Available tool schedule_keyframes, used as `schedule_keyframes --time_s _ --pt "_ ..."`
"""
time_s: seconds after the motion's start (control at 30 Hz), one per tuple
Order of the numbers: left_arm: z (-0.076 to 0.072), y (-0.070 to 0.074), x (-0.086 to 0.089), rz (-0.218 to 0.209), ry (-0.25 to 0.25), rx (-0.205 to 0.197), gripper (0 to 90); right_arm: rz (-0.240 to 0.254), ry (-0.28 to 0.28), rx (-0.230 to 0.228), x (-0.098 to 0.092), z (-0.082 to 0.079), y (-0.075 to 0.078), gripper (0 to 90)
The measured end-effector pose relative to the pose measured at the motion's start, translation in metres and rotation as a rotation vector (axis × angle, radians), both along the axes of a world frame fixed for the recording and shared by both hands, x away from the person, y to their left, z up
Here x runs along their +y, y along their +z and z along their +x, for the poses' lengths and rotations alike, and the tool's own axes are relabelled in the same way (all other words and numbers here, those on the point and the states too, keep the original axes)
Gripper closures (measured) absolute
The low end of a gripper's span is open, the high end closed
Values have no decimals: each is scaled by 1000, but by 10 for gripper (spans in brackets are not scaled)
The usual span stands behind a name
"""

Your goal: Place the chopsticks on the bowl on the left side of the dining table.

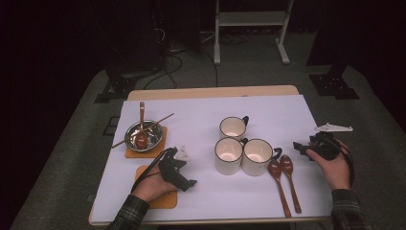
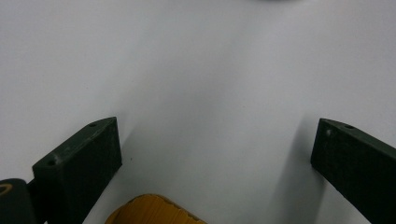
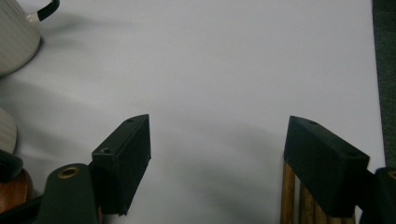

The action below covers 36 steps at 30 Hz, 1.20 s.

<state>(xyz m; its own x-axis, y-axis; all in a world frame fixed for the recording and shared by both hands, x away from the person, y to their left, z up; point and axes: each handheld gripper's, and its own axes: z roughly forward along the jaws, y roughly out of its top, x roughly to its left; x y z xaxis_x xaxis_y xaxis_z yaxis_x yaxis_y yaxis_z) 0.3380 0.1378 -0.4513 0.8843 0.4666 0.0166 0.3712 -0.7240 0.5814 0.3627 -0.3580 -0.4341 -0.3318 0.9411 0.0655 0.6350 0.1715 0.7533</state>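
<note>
Right gripper view cuts off two wooden spoons (image 3: 299, 198) behind its spread, empty jaws.

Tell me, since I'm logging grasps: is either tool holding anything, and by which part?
Nothing is held. The left tool and the right tool both stand open over bare white table cover.

Wooden spoons (image 1: 283, 179): two, dark brown with reddish bowls, lying flat side by side on the white table cover, bowls toward the mugs, handles toward the near edge. Just right of the front mug; apart from both grippers.
</note>
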Motion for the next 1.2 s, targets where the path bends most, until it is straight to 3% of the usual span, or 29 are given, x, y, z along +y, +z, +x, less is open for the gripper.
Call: schedule_keyframes --time_s 0.53,1.2 --pt "0 0 0 0 0 0 9 -11 -16 30 -9 -8 -8 217" --pt "0 0 0 1 1 0 9 -26 -16 70 -11 -7 -18 216"
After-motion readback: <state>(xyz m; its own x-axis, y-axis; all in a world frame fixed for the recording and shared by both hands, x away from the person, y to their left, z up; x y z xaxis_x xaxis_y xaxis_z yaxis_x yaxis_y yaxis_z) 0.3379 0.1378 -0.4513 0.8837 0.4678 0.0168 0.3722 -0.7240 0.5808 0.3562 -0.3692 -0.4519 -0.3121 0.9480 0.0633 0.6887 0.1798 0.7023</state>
